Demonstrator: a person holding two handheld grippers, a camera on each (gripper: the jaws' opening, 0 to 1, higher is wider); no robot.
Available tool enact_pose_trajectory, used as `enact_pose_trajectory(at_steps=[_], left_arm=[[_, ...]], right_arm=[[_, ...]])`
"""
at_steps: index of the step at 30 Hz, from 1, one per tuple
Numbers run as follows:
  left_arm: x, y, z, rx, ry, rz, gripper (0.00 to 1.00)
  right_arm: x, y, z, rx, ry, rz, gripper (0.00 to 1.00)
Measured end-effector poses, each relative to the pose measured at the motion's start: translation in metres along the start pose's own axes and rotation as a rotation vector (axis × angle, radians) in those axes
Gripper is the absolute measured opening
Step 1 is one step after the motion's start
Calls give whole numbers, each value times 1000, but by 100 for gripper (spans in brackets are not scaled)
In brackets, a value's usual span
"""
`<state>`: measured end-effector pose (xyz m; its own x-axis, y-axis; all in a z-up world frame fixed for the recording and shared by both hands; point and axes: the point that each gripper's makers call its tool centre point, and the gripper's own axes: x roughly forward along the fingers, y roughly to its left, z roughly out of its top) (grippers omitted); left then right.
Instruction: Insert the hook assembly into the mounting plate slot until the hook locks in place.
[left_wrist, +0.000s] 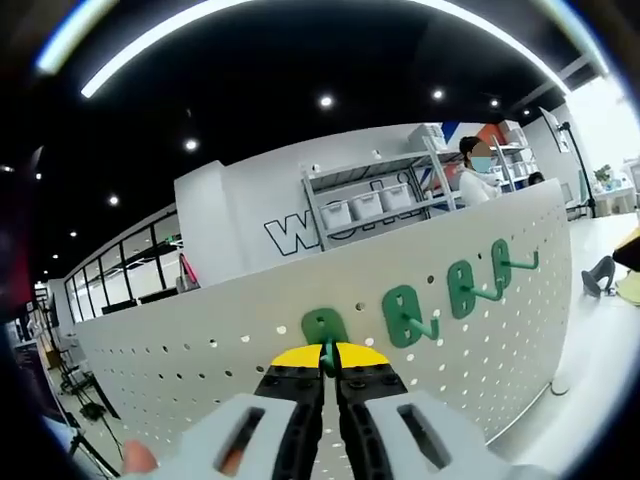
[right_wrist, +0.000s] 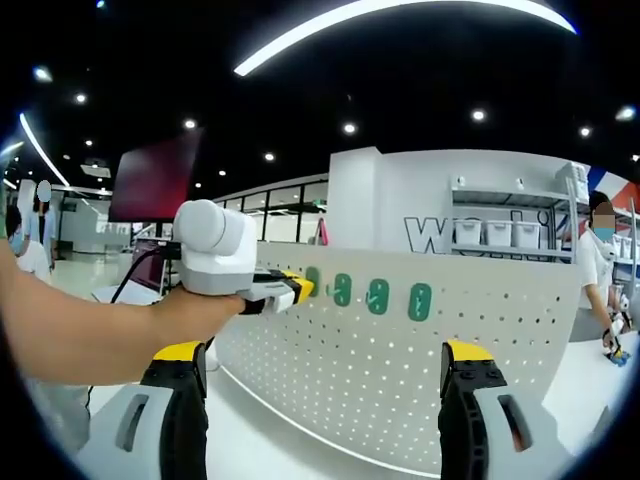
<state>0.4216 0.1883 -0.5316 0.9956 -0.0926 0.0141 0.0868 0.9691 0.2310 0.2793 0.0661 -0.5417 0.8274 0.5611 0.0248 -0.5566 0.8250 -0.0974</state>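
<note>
Currently, item one: green hook assembly (left_wrist: 324, 330), pinched between the pressed-together yellow tips of my left gripper (left_wrist: 331, 368), its backing plate against the white pegboard (left_wrist: 200, 345) near the board's top edge.

Step in hand, by my judgement: seating the hook into the board's slots until it locks. To do it well I would keep the backing plate flat and square to the pegboard, match its tabs to the holes, press straight in, then bear down along the board face rather than twisting. I would not release until it feels caught. Whether it has already locked I cannot tell; my own tips cover its lower part.

Item two: three more green hooks along the same row of the pegboard, to the right of the held one as the left gripper view has it: nearest hook (left_wrist: 405, 317), middle hook (left_wrist: 464, 290), far hook (left_wrist: 503, 264). Each has a rounded oval plate and a slim prong standing out and turning up at the end. These look mounted and serve as a guide for height and spacing.

Item three: right gripper (right_wrist: 325, 365), jaws spread wide, holding nothing, standing back from the pegboard with the board's lower face between them. From there I would keep it clear, so all hooks stay in sight.
</note>
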Motion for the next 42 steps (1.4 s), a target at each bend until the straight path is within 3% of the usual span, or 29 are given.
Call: enact_pose_trajectory(at_steps=[2, 15, 26, 42], left_arm=[[0, 0, -1, -47, 6, 0, 3], [-3, 0, 3, -113, -45, -10, 7], [-2, -1, 2, -126, -49, -7, 13], [-2, -1, 1, -83, -41, -7, 4]], right_arm=[[0, 0, 0, 1, -1, -1, 99], [2, 2, -3, 7, 8, 3, 99], [1, 2, -3, 11, 9, 7, 99], [3, 6, -7, 11, 16, 18, 99]])
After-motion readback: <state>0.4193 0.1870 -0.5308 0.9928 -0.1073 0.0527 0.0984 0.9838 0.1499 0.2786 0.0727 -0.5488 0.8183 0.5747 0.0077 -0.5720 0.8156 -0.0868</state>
